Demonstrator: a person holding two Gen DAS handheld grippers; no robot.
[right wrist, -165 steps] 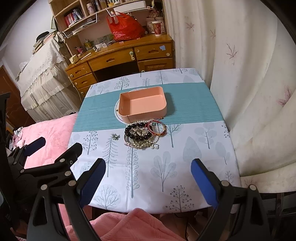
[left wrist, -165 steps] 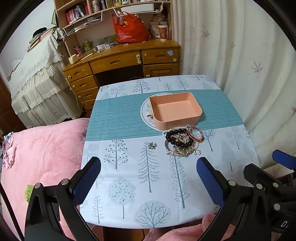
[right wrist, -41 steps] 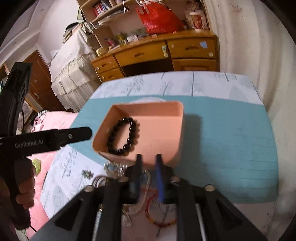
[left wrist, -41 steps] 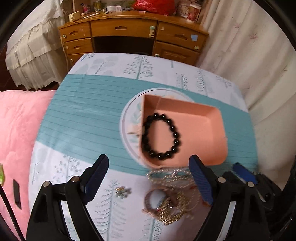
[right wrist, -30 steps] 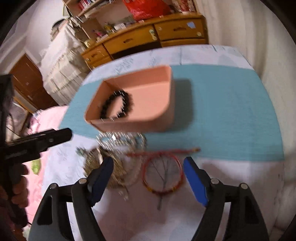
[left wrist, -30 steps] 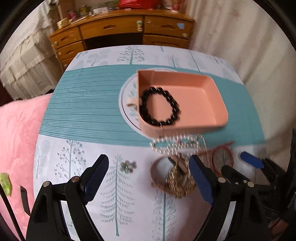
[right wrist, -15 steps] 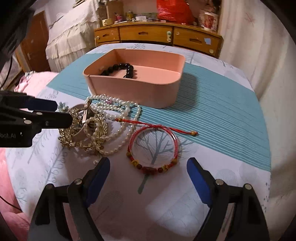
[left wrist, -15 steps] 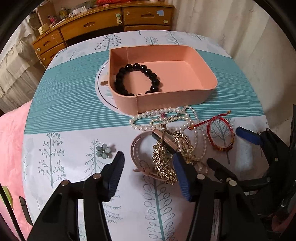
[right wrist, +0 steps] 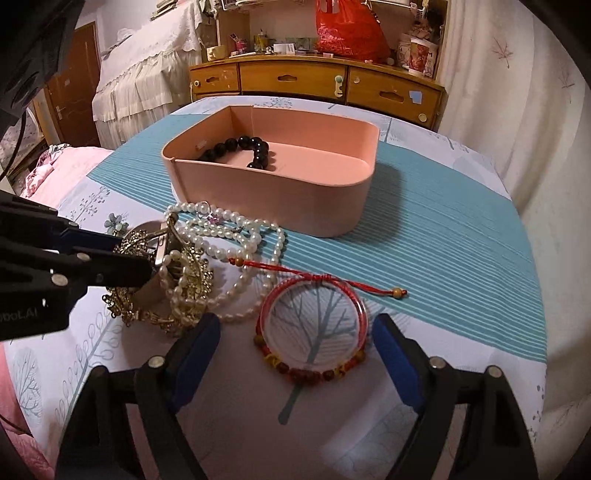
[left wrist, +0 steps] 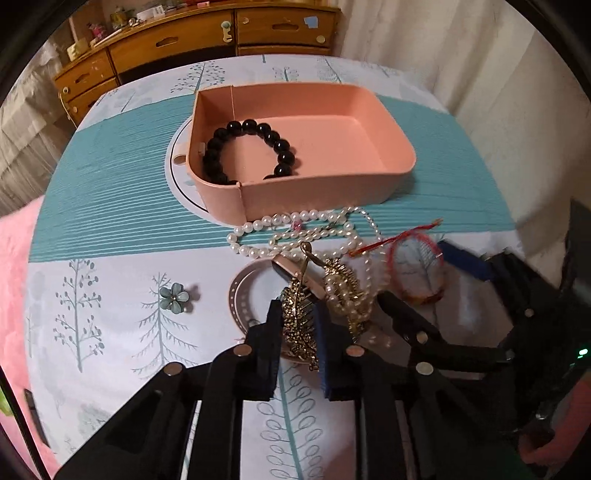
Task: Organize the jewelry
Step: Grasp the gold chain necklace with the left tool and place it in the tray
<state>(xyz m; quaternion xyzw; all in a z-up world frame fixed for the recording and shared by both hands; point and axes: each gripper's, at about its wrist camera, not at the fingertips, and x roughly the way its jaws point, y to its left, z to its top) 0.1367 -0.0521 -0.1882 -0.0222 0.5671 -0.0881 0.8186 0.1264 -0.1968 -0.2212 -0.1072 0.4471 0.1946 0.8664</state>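
Note:
A pink tray on the table holds a black bead bracelet. In front of it lies a jewelry pile: a pearl necklace, a gold chain piece, a pink watch strap, and a red bead bracelet. My left gripper is shut on the gold chain piece. My right gripper is open, its fingers on either side of the red bracelet, low over the table.
A small teal flower brooch lies left of the pile. A wooden desk with a red bag stands beyond the table. A curtain hangs on the right, pink bedding on the left.
My left gripper has closed on the gold chain piece in the pile. My right gripper has moved forward so its open fingers flank the red bracelet.

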